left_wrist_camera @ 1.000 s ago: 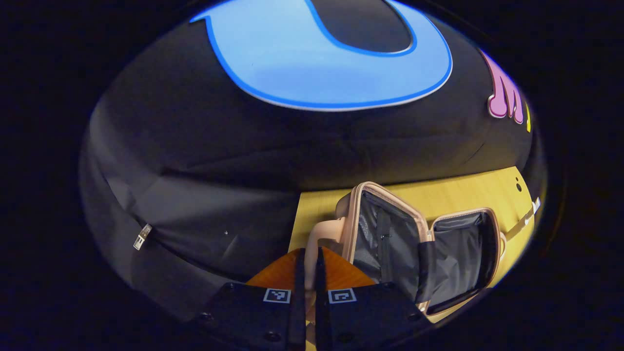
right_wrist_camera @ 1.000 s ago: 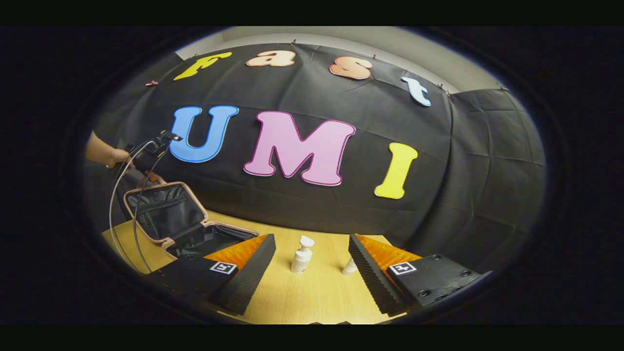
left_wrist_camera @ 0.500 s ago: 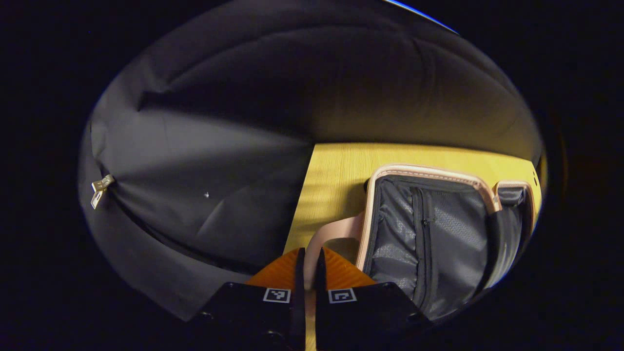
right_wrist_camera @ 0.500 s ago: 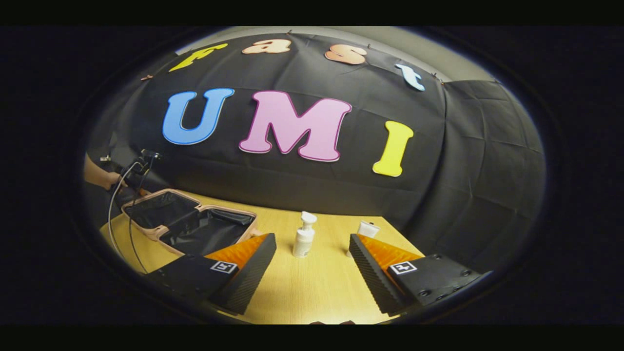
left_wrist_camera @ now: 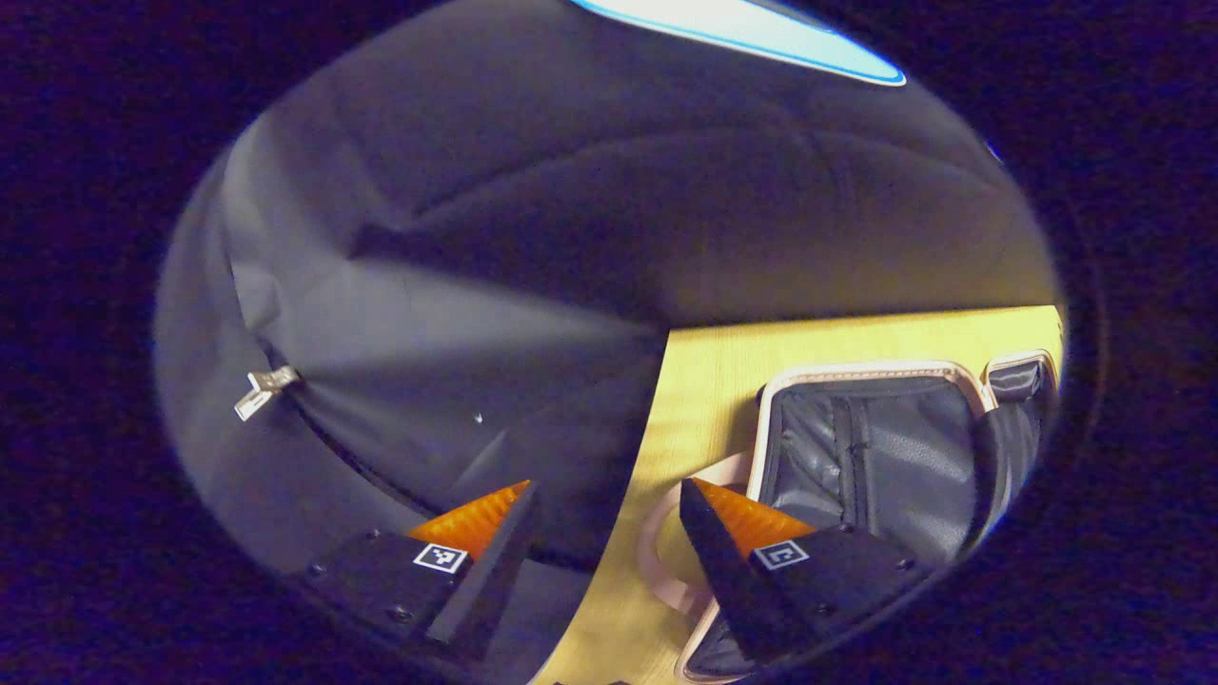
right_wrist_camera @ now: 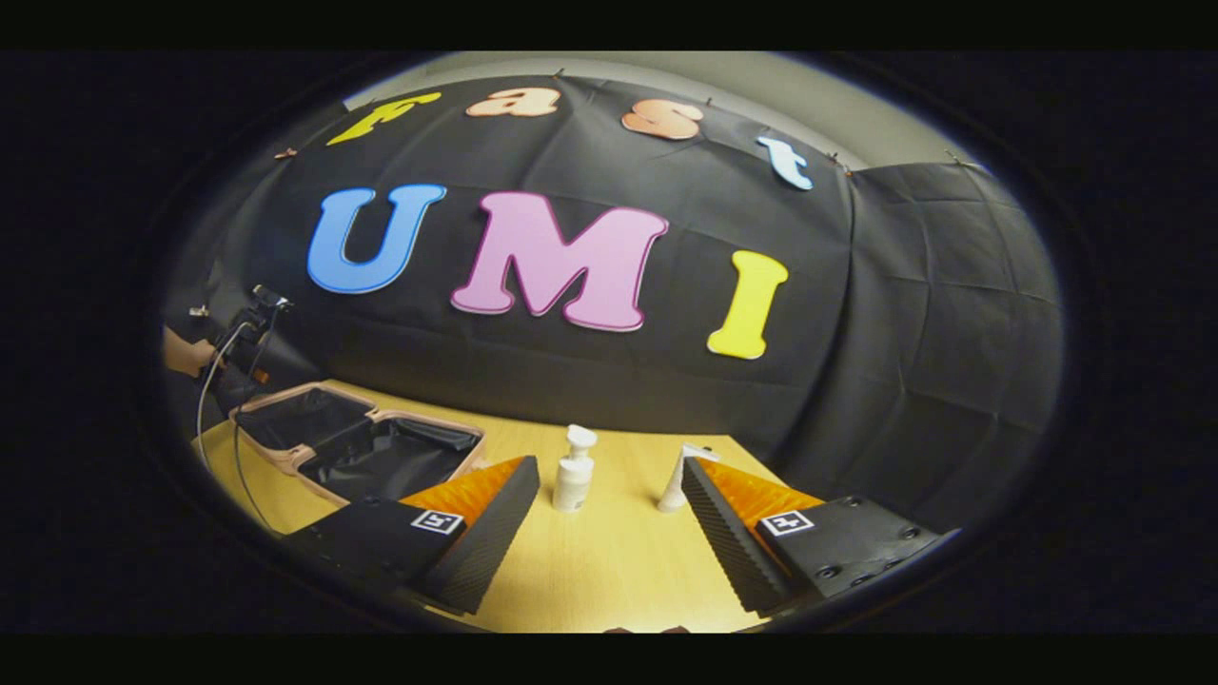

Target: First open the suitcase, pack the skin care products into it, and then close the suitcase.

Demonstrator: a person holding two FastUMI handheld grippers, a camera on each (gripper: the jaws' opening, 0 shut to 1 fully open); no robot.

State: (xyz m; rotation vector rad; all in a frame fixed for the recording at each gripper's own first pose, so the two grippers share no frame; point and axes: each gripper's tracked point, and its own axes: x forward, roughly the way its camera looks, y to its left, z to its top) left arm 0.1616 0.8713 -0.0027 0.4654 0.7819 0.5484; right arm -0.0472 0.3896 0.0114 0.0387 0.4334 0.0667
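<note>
Suitcase (left_wrist_camera: 885,447) lies fully open and flat on the desk (left_wrist_camera: 704,381), both dark-lined halves facing up; a second ago the lid half stood steeply raised, half a second ago it was nearly down. Left hand-held gripper (left_wrist_camera: 604,514): fingers now spread apart with nothing between them — in both earlier frames they were pressed together on the suitcase's pink handle (left_wrist_camera: 666,561). The handle loop now lies free on the desk, just beside the suitcase's near edge, between the spread fingers. In the right gripper view the suitcase (right_wrist_camera: 357,447) sits at the left end of the desk (right_wrist_camera: 590,561), with a hand (right_wrist_camera: 186,352) and the left hand-held gripper (right_wrist_camera: 249,328) just behind its far-left corner, lower than a second ago. Right hand-held gripper (right_wrist_camera: 609,495): fingers wide apart, empty, as before. White pump bottle (right_wrist_camera: 574,471) stands upright to the right of the suitcase, apart from it; a white tube (right_wrist_camera: 674,485) stands further right, near the bottle — neither touched.
</note>
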